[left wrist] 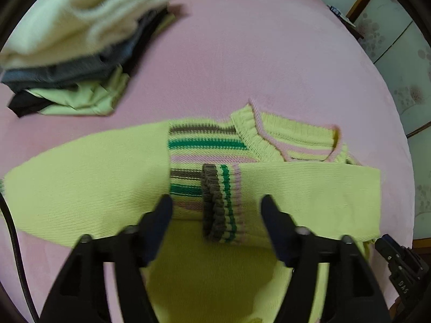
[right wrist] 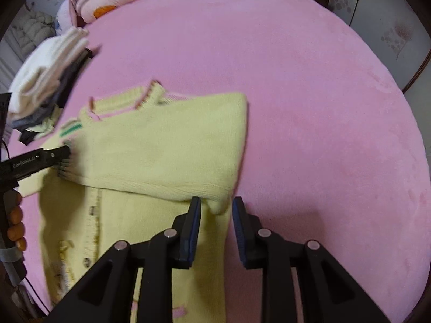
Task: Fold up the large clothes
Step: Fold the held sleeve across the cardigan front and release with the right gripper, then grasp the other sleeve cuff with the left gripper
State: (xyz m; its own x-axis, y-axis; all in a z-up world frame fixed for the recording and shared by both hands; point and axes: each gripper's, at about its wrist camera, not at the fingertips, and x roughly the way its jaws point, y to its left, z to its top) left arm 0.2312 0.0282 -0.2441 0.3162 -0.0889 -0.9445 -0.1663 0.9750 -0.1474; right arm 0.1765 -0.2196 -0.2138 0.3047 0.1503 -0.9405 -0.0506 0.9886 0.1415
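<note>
Yellow-green sweater (left wrist: 89, 177) spread on a pink bed (left wrist: 269, 53), just ahead of and under both pairs of tongs. One sleeve (left wrist: 309, 199) already laid across the chest, its striped cuff (left wrist: 215, 204) lying between the spread fingers of the left tongs (left wrist: 216, 202); other sleeve stretched out flat to the left of those tongs, not yet folded in. Body not yet doubled over, so roughly a first fold done, with the second sleeve and the lengthwise folds left, by the look of it. Stack of folded clothes (left wrist: 80, 27) well beyond the left tongs, up and to the left, presumably finished pieces. Left tongs wide, gripping nothing, cuff loose between them, tilted steeply down at the bed. Right tongs (right wrist: 216, 207) narrow but not closed, a bulge of the folded sleeve edge (right wrist: 215, 204) sitting between the pads, apparently touching the left pad only; no firm pinch to be seen. Also pointed steeply downward, over the right border of the sweater. A person's fingers (right wrist: 16, 223) wrapped round the handle of the left tongs, seen far left from the right camera
</note>
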